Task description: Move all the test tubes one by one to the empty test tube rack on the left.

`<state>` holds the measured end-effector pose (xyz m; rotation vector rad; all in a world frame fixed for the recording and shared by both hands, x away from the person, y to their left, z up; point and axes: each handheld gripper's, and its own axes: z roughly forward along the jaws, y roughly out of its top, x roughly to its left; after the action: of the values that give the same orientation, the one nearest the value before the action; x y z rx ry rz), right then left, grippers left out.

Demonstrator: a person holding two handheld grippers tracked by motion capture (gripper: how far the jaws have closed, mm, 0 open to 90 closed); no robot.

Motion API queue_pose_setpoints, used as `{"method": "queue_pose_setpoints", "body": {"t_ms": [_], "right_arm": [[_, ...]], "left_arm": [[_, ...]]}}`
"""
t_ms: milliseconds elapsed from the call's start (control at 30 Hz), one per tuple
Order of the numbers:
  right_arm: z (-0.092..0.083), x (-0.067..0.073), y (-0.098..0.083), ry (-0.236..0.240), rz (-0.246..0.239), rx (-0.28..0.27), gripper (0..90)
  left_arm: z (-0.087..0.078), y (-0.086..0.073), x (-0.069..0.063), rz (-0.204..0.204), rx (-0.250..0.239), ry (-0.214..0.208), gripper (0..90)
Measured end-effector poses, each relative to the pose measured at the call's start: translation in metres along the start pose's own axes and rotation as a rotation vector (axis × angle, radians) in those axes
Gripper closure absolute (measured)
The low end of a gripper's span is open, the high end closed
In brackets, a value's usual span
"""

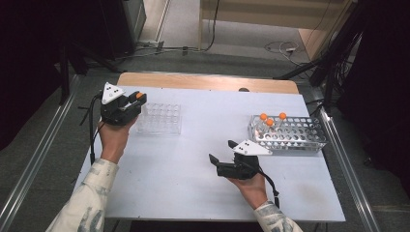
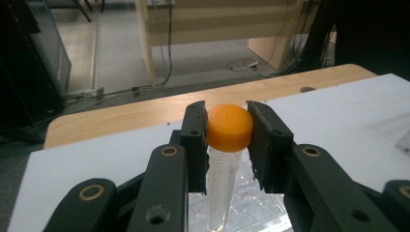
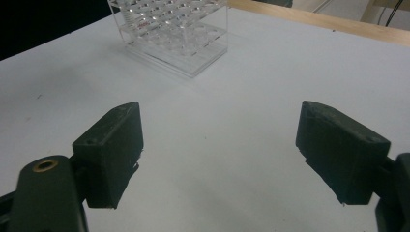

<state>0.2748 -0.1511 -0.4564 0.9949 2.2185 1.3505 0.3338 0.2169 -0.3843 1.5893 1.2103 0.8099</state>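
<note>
Table [image 1: 193, 193] is a white sheet over a wooden top, with a strip of bare wood showing along the far edge, and most of the middle and near side is open surface. Metal rack [image 1: 290, 135] sits toward the right edge, holding 3 orange-capped tubes [image 1: 270, 123] at its left end, the rest of its holes free. Clear plastic rack [image 1: 158, 118] stands toward the far left, with a wide stretch of bare white between the 2 racks.

Left gripper [image 2: 227, 128] is up at the far left corner, just beside the clear rack's left end, clamped tight on 1 tube [image 2: 220, 183] right at its orange cap [image 2: 229, 128]. In the left gripper view the tube hangs with its long axis roughly vertical, cap on top and tapered tip pointing down toward the clear rack below it. Can't tell if the tip touches anything.

Right gripper [image 3: 217, 150] is near the front, well apart from the clear rack and just in front of the metal rack's left end, jaws spread wide with only bare table between them.
</note>
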Motion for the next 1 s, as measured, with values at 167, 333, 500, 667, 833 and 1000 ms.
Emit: {"method": "queue_pose_setpoints", "body": {"t_ms": [167,333,500,667,833,1000], "right_arm": [[0.0,0.001,0.0,0.005,0.001,0.003,15.6],[-0.001,0.0,0.0,0.001,0.008,0.003,15.7],[-0.001,0.0,0.0,0.0,0.008,0.003,16.2],[0.001,0.0,-0.001,0.002,0.009,0.007,16.4],[0.002,0.0,-0.001,0.002,0.007,0.012,16.5],[0.002,0.0,-0.001,0.002,0.007,0.013,16.5]], "left_arm": [[0.008,-0.001,0.002,0.009,0.019,0.031,70.5],[0.012,-0.005,0.003,0.011,0.047,0.037,70.4],[0.015,-0.013,0.001,0.016,0.074,0.039,70.4],[0.017,-0.023,0.001,0.025,0.103,0.04,70.4],[0.019,-0.029,0.0,0.043,0.118,0.045,70.2],[0.02,-0.029,-0.002,0.051,0.123,0.044,69.2]]}}
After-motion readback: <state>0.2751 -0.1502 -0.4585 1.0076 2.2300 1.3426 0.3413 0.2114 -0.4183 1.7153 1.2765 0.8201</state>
